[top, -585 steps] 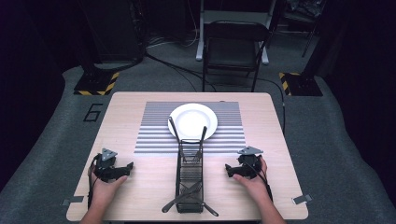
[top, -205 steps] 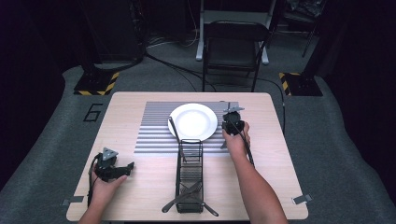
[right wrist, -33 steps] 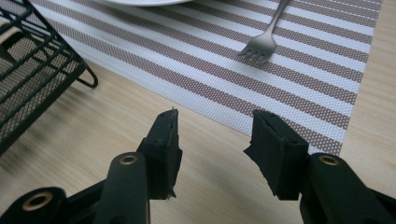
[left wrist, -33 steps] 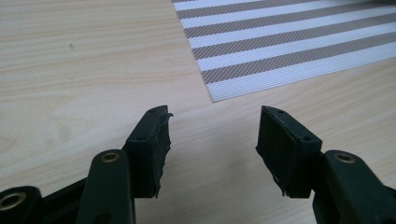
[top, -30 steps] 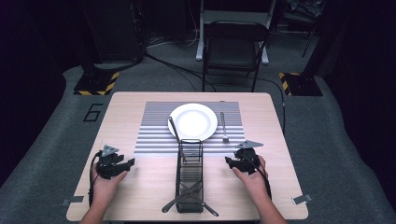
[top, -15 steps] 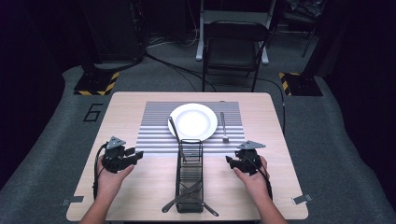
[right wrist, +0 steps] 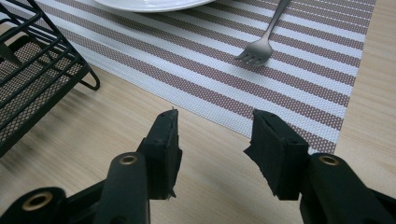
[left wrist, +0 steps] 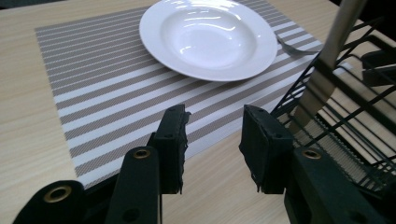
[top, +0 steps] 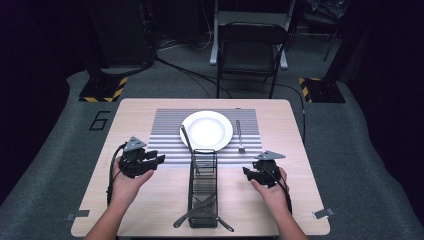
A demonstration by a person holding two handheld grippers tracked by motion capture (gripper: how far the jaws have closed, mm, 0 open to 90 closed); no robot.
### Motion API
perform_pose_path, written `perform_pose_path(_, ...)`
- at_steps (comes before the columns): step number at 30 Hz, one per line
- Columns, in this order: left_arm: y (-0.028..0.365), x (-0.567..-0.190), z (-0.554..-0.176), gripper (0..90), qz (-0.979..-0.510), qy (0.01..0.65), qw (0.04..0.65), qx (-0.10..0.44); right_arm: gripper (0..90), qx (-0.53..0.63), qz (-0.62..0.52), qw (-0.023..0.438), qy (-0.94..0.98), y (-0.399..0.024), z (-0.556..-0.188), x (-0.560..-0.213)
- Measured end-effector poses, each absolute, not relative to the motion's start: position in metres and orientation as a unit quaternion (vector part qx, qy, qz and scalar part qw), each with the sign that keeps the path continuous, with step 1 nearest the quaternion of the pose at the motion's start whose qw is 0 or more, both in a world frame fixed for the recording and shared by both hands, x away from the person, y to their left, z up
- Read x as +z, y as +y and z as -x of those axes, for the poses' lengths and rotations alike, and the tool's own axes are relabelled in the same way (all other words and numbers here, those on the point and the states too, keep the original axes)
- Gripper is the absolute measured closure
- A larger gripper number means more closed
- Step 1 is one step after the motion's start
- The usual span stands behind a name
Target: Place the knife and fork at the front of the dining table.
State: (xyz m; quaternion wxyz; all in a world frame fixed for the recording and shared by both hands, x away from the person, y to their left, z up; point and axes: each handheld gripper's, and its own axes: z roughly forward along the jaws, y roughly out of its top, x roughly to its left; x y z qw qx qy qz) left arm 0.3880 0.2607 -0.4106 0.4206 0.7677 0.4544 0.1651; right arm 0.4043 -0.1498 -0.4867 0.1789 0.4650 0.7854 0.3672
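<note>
A white plate (top: pixel 206 129) (left wrist: pixel 210 37) sits on the striped placemat (top: pixel 170 135) at the table's middle. A fork (top: pixel 239 137) (right wrist: pixel 262 43) lies on the mat right of the plate, tines toward me. A black wire caddy (top: pixel 202 187) (left wrist: pixel 355 116) stands in front of the plate, with a knife (top: pixel 186 140) (left wrist: pixel 322 70) leaning out of its far end and more cutlery (top: pixel 197 212) at its near end. My left gripper (top: pixel 159 160) (left wrist: pixel 212 140) hovers open and empty at the mat's near left corner. My right gripper (top: pixel 247 172) (right wrist: pixel 215 144) rests open and empty on the table right of the caddy.
A black folding chair (top: pixel 250 50) stands beyond the far table edge. Bare wood (top: pixel 310 150) lies at the table's right side, and bare wood (top: pixel 100 200) also lies at its near left corner. Tape marks (top: pixel 320 213) sit near the front corners.
My left gripper has lifted and moved forward and right, toward the placemat's near left corner. The right gripper has stayed put. Earlier, the fork was laid on the mat right of the plate.
</note>
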Motion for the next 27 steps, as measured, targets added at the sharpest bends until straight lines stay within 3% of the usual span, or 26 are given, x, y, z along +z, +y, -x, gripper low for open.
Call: perform_pose_path(27, 0.206, -0.386, -0.394, 64.5, -0.787, 0.396, 0.452, 0.139, 51.0, 0.367, -0.475, 0.179, 0.780, -0.154, -0.406, -0.488)
